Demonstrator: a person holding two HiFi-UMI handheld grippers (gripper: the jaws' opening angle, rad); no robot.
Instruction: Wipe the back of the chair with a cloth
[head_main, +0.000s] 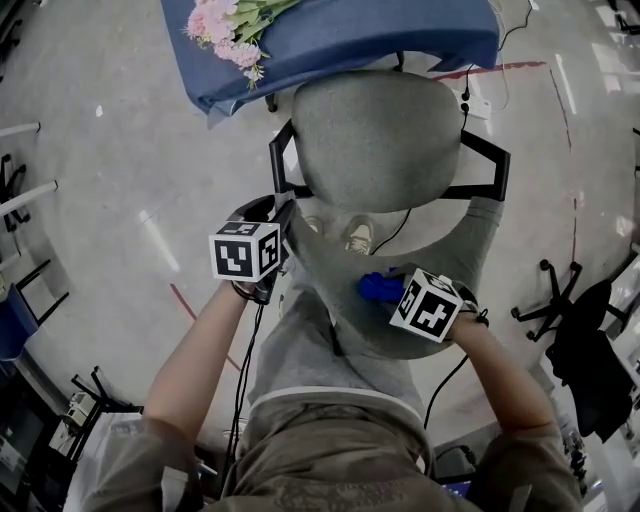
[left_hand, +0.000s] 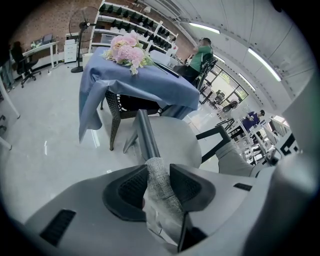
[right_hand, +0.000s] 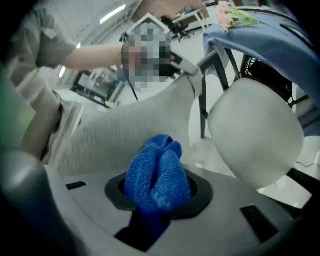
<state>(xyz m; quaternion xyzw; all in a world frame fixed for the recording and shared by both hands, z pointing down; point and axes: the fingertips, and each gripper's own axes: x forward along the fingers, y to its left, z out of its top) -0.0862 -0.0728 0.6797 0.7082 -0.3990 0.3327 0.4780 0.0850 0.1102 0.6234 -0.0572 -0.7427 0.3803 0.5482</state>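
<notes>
A grey office chair stands on a pale floor (head_main: 120, 160), seen from above by the person behind it. Its round seat (head_main: 380, 140) faces away from the person, toward a table (head_main: 400, 30) draped in blue fabric, where pink flowers (head_main: 225, 25) lie near the table's left edge. Black armrests (head_main: 490, 165) stick out at both sides of the seat.

The chair back (head_main: 470, 250) curves toward the person as a grey fabric band. The left gripper (left_hand: 159, 175) is at the left end of the back's top edge, and its two jaws are closed on that edge, with the grey fabric pinched between the pads.

The right gripper (right_hand: 157, 192) sits over the right half of the chair back, near the top edge. Its jaws are clamped on a bunched blue cloth (right_hand: 156, 172), which bulges out past the fingertips. The cloth lies just by the grey fabric of the chair back; whether it touches the fabric cannot be told.

One shoe (head_main: 360, 237) of the person shows in the gap between seat and chair back.
</notes>
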